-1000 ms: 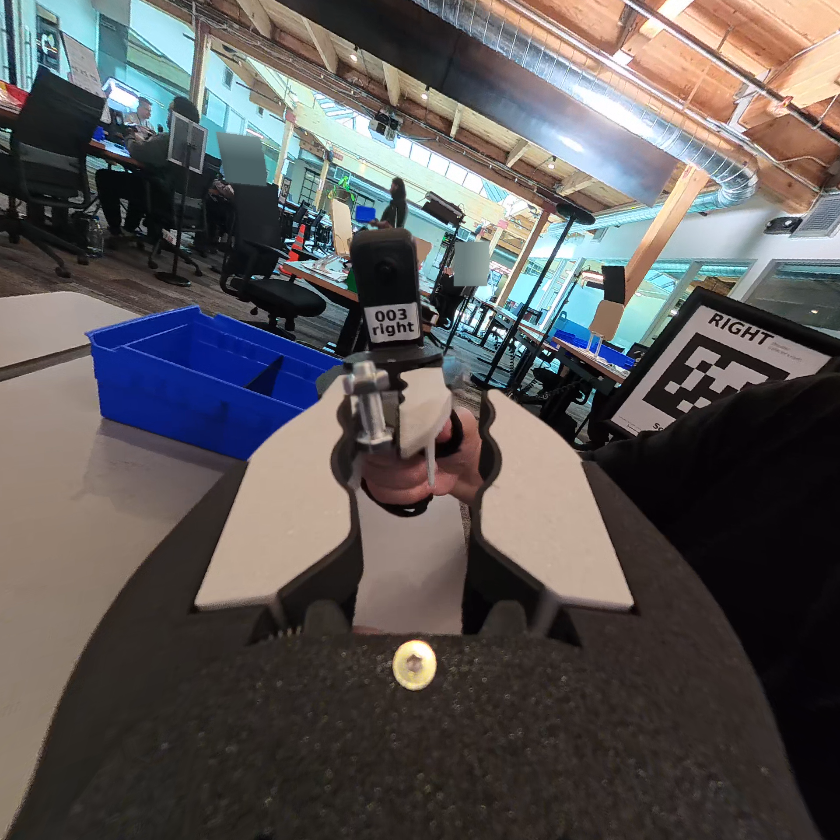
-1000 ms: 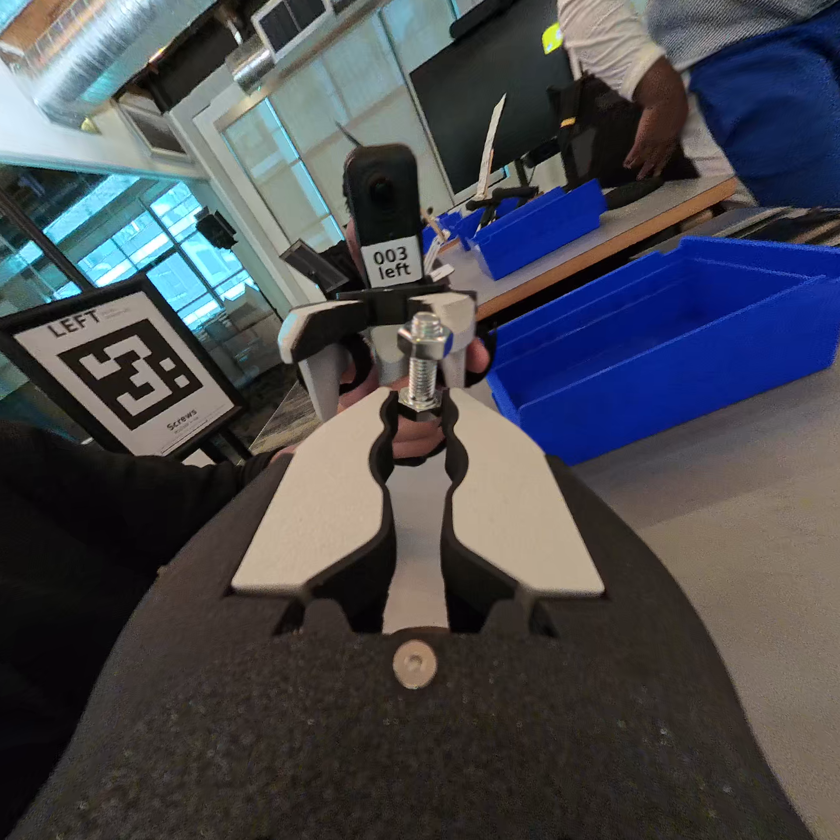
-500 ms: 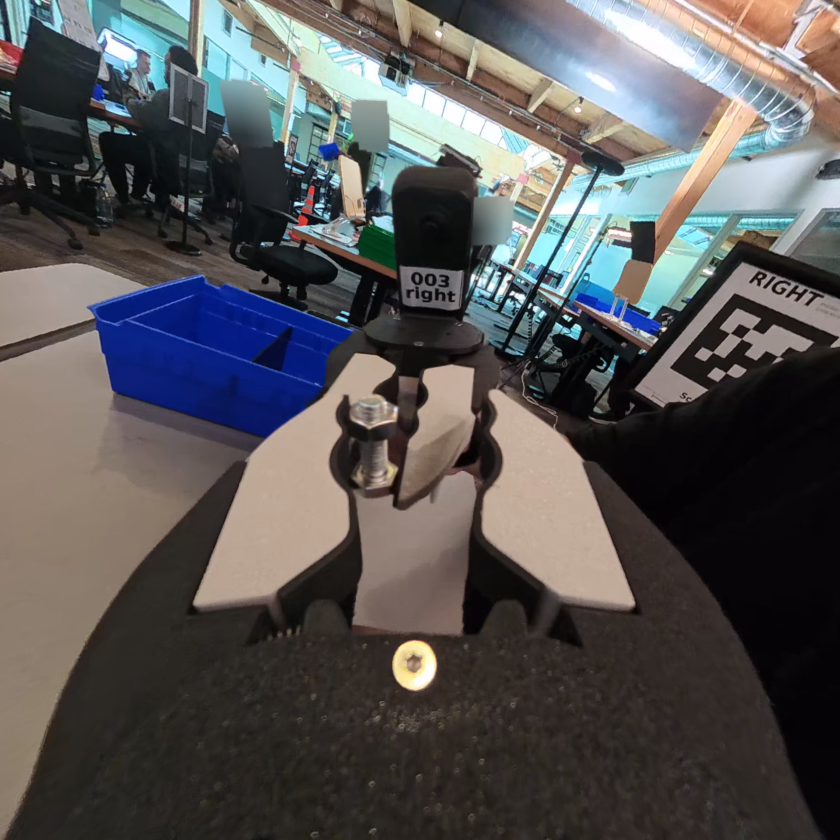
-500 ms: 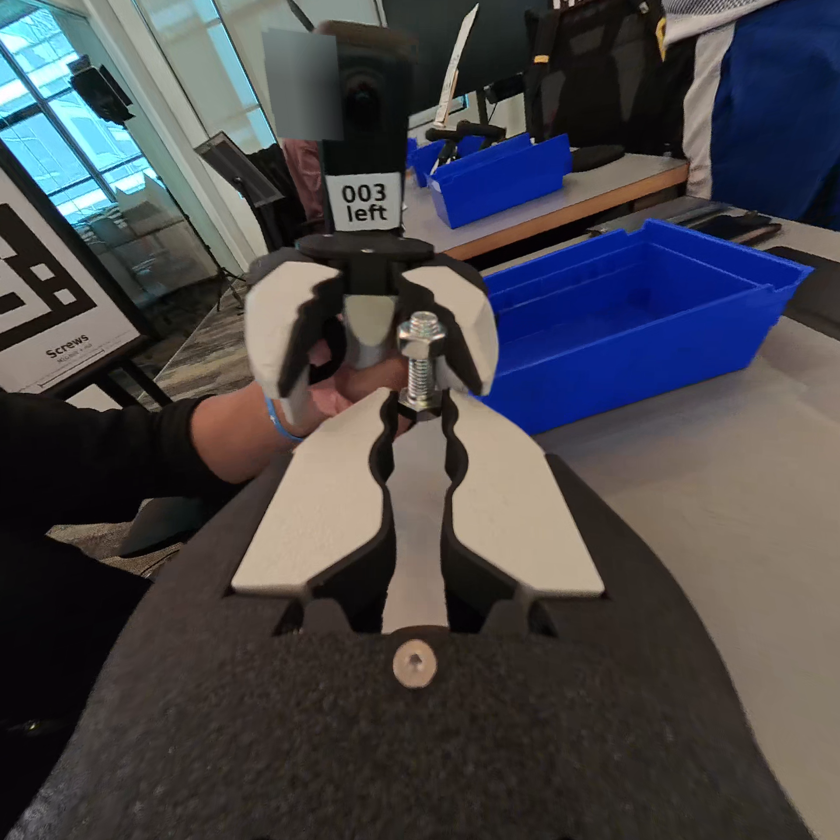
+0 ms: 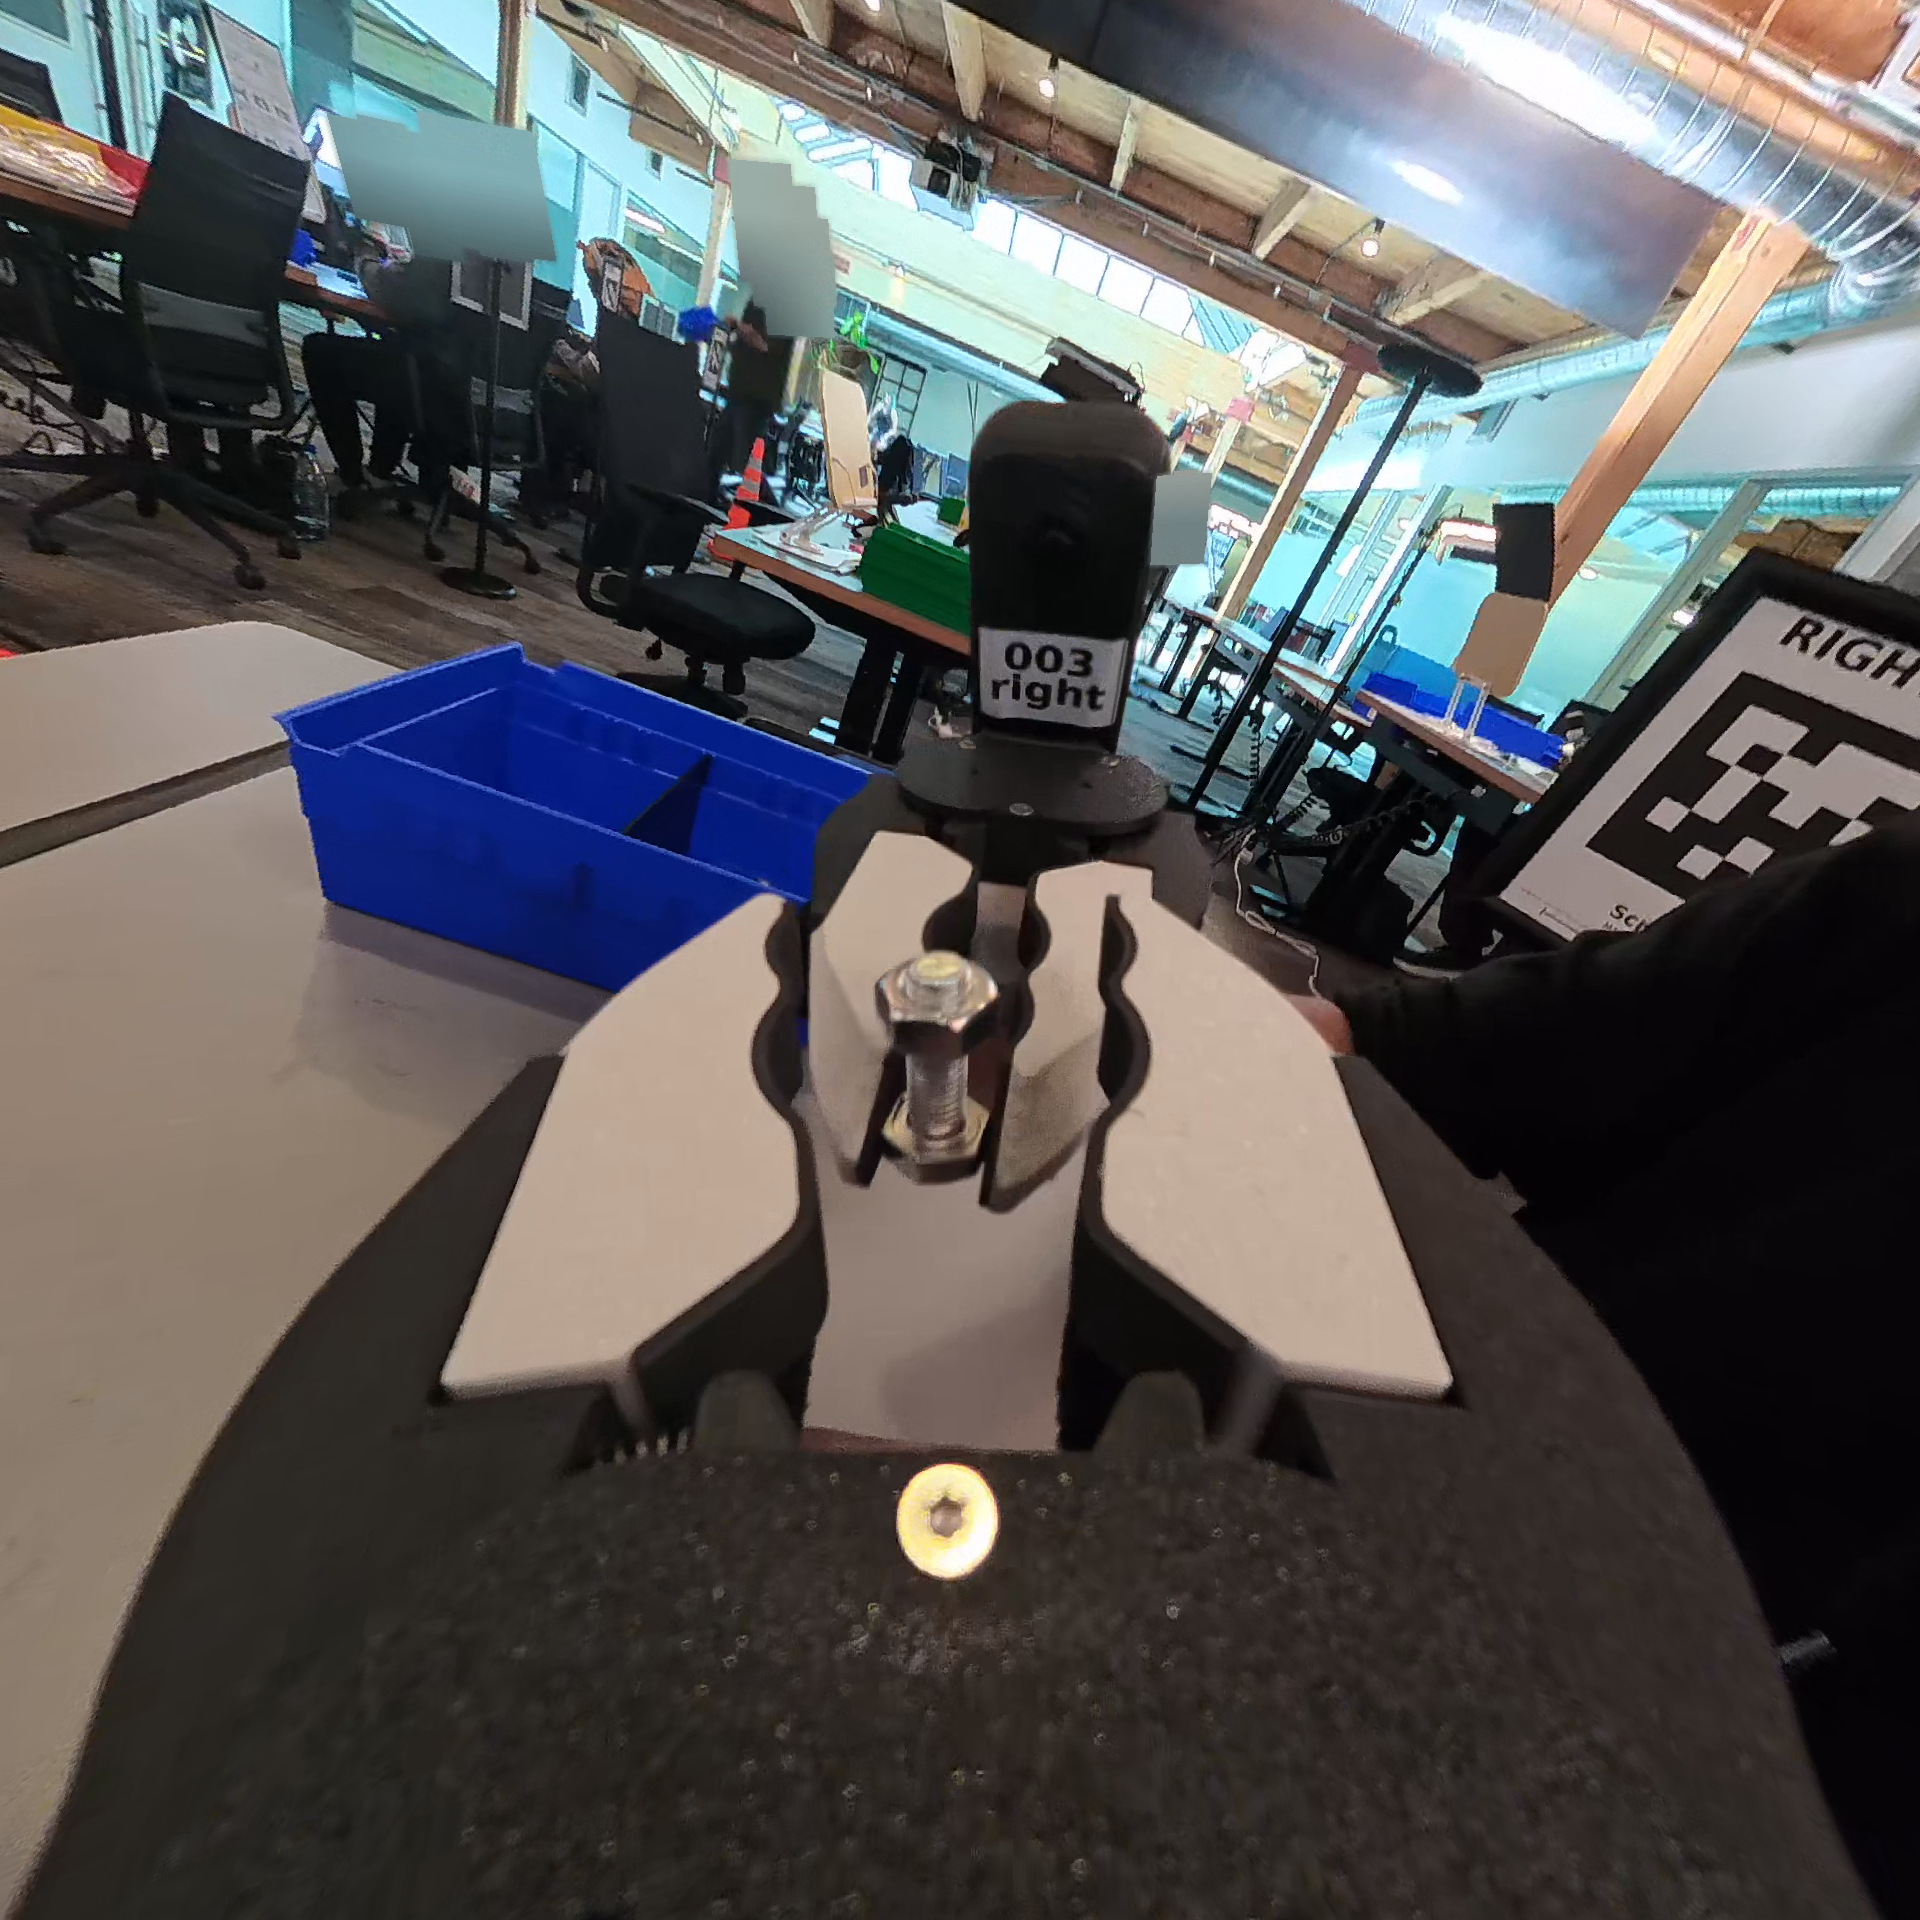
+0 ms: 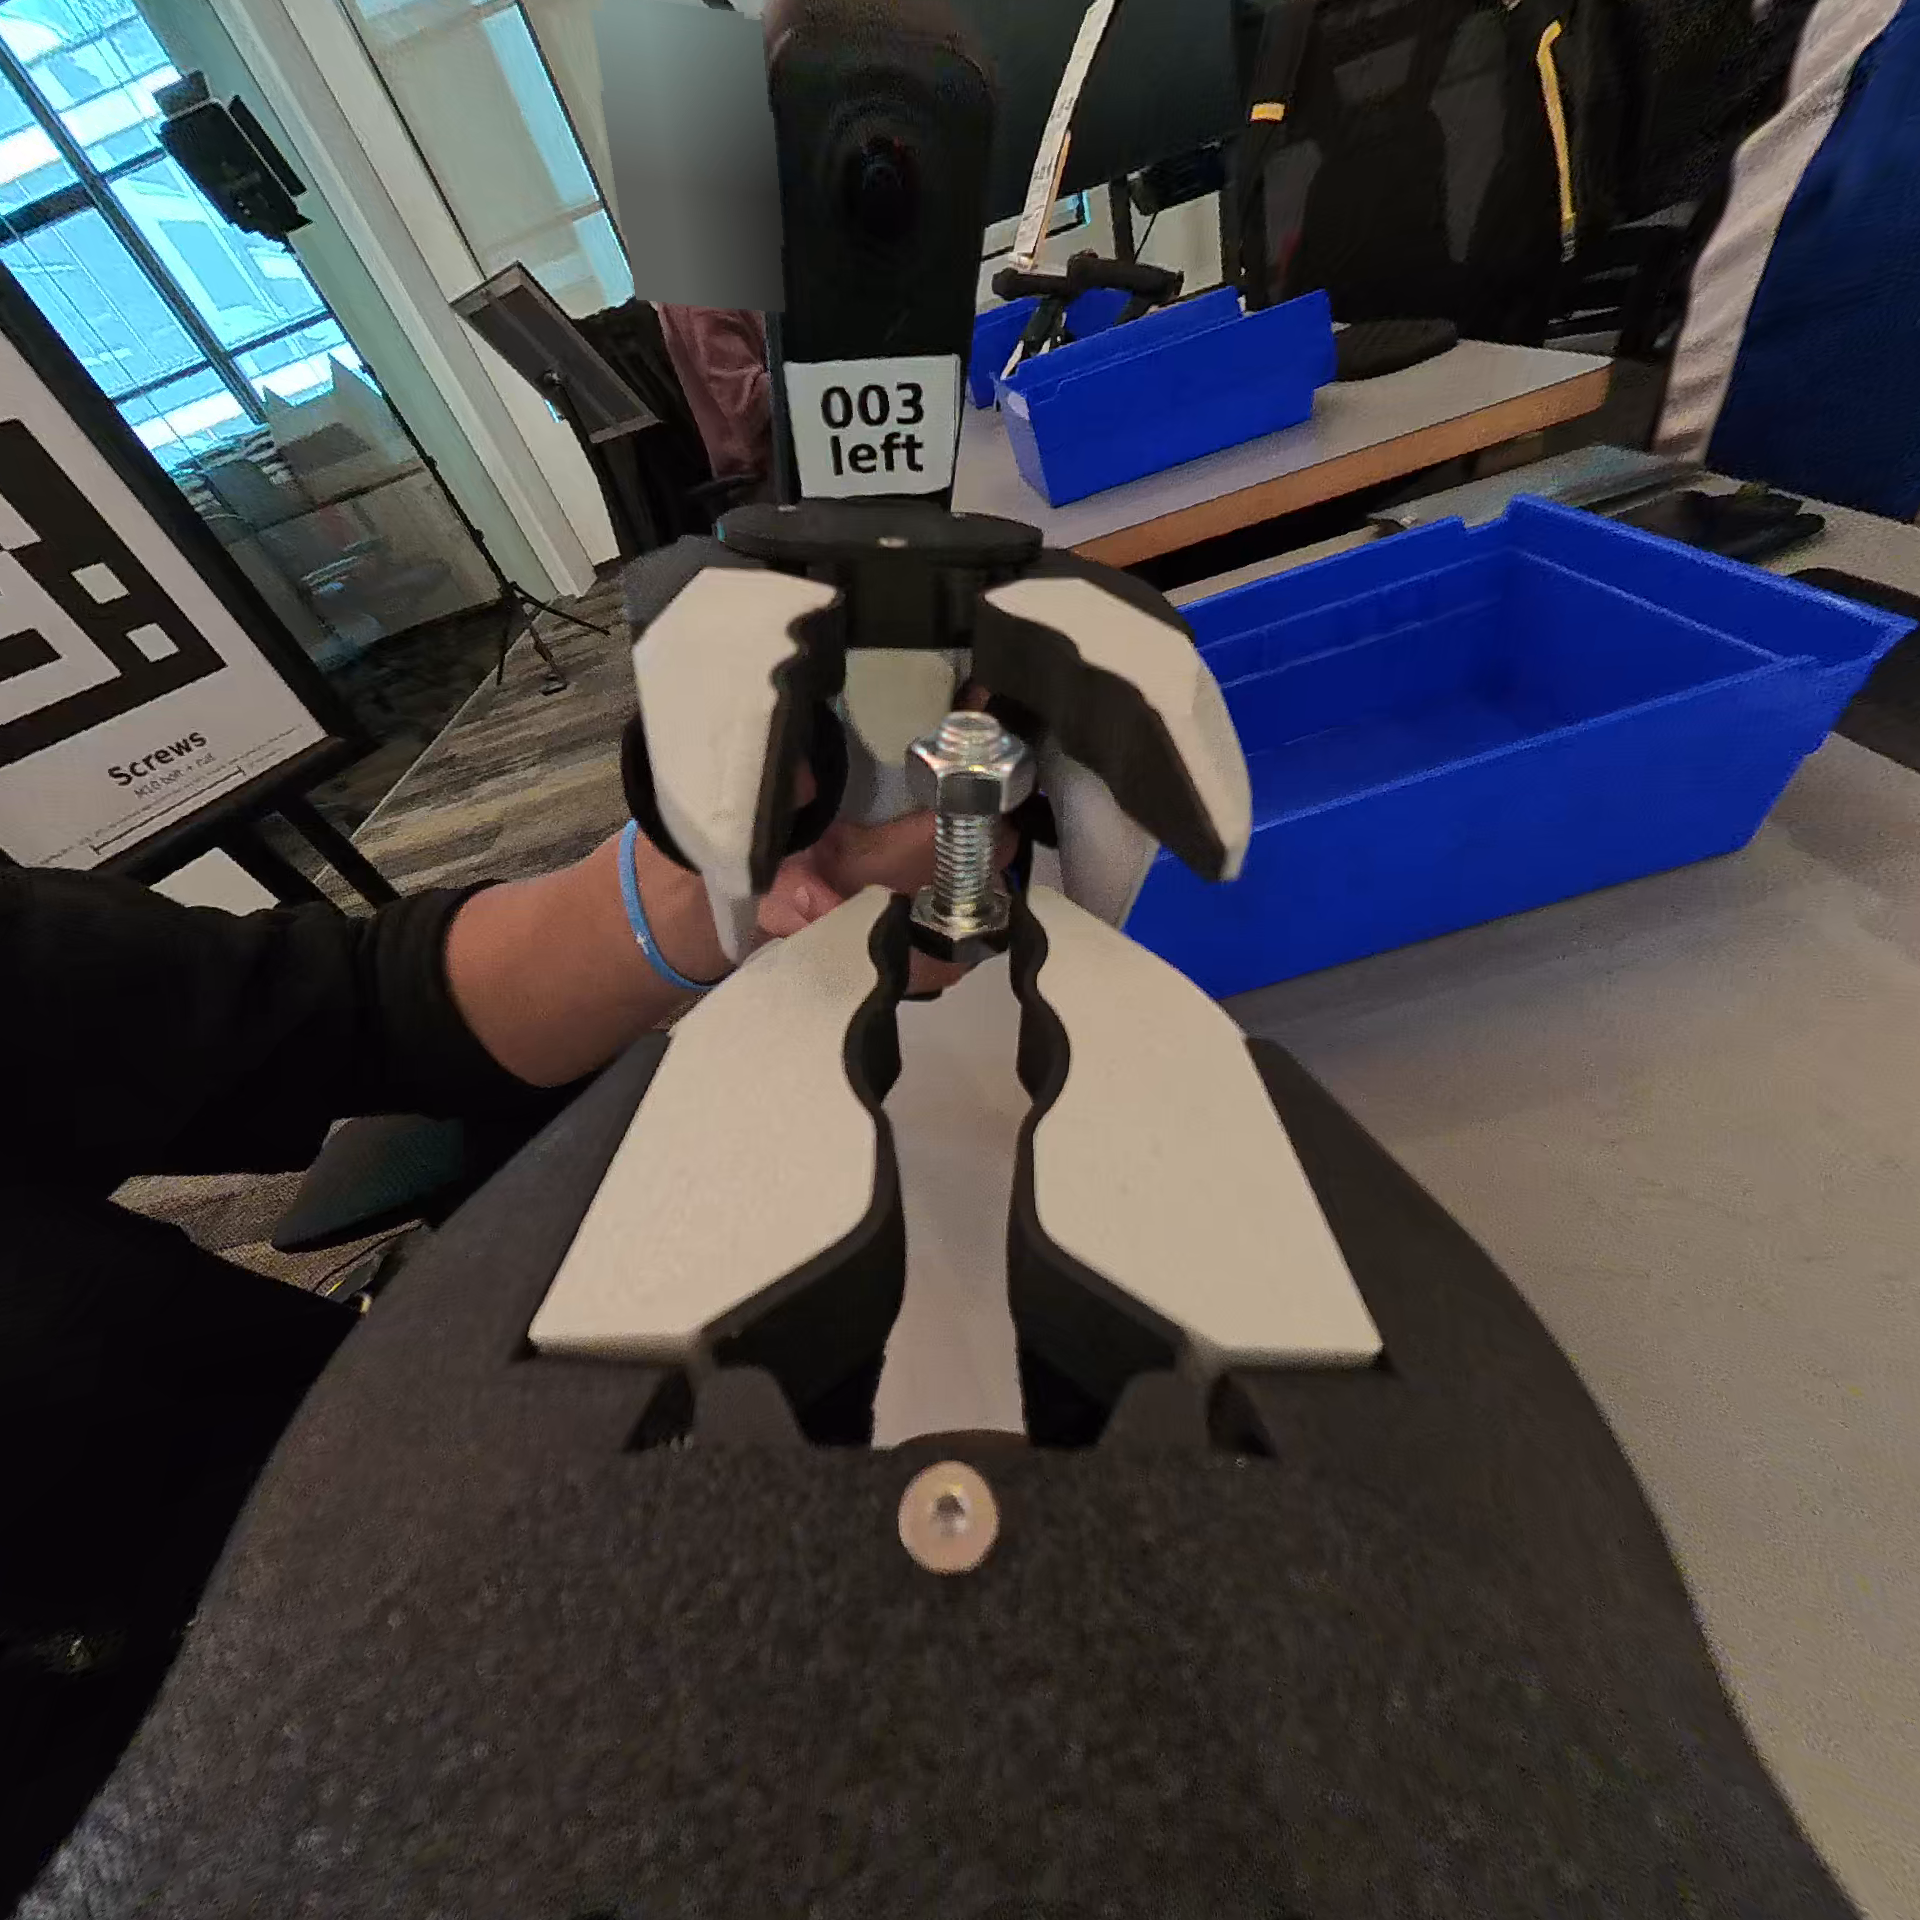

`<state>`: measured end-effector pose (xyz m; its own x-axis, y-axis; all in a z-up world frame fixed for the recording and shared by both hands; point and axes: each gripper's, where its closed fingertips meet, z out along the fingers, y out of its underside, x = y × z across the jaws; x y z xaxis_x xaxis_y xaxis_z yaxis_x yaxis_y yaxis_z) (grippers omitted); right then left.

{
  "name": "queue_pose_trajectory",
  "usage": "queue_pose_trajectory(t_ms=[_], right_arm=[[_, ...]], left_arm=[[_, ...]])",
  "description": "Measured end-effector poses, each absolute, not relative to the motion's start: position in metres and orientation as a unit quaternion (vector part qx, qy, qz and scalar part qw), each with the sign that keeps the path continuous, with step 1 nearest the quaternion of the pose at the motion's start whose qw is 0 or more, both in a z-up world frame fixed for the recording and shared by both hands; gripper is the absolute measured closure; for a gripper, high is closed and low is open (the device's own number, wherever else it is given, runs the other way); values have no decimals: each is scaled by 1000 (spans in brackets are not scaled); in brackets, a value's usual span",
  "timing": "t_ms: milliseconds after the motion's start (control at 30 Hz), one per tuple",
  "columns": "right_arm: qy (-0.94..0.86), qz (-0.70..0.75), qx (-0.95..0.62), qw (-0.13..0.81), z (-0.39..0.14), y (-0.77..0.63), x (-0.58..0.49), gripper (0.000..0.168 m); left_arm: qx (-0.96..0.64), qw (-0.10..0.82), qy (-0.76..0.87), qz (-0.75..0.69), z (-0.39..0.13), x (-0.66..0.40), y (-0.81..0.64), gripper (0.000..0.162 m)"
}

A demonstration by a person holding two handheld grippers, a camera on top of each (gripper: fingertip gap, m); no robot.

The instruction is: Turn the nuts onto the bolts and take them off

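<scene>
A silver bolt (image 6: 966, 842) stands upright with a hex nut (image 6: 971, 769) threaded near its top. My right gripper (image 6: 956, 935) is shut on the bolt's head at the bottom. My left gripper (image 5: 940, 935) faces it and is open. Its fingers (image 6: 717, 748) stand on either side of the nut without touching it. In the left wrist view the bolt (image 5: 935, 1091) and nut (image 5: 935, 1003) sit centred in my open gap, held by the right gripper (image 5: 930, 1174). Both grippers are above the grey table (image 6: 1558, 1143).
A blue bin with a divider (image 5: 499, 862) stands on the table to the left in the left wrist view. Another blue bin (image 6: 1558, 790) is to the right in the right wrist view. Black-and-white marker signs (image 5: 1766, 779) (image 6: 104, 644) stand beyond the table edge. The gap from one gripper's tips to the other's is roughly 5 cm.
The two grippers have come closer together. The bolt has moved from the left finger's tip to the middle of the left gripper's open gap. The right gripper stays shut on the bolt.
</scene>
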<state>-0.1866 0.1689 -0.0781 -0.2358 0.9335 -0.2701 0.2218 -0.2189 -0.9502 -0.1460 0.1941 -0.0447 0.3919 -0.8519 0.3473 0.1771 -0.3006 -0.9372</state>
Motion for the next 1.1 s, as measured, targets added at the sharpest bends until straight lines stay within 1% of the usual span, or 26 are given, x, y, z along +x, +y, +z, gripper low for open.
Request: queue_pose_trajectory(t_ms=[100,133,200,267,333,500,700,833,967,1067,1100], right_arm=[[-537,562,-544,316,-82,175,-188,150],[-532,563,-547,318,-82,180,-186,150],[-518,571,-551,318,-79,189,-180,150],[-508,566,-558,331,-76,200,-173,150],[-500,565,-560,341,-71,209,-167,150],[-500,564,-556,349,-66,208,-164,150],[-529,578,-536,315,-77,170,-188,150],[-524,574,-544,317,-83,174,-190,150],[-497,584,-553,326,-78,194,-179,150],[-484,577,-560,345,-72,210,-170,150],[-478,577,-561,351,-69,214,-167,150]], left_arm=[[-648,527,278,-474,-48,-139,191,108],[-650,529,275,-471,-48,-139,192,103],[-655,534,269,-462,-47,-141,194,96],[-652,539,266,-461,-44,-146,194,99],[-648,543,262,-466,-40,-151,194,106],[-649,549,258,-459,-39,-155,196,105],[-652,542,266,-459,-45,-145,196,104],[-651,535,273,-464,-47,-140,193,103],[-655,544,262,-455,-44,-146,196,96],[-648,547,259,-463,-40,-151,195,103],[-646,549,256,-464,-38,-153,195,103]])
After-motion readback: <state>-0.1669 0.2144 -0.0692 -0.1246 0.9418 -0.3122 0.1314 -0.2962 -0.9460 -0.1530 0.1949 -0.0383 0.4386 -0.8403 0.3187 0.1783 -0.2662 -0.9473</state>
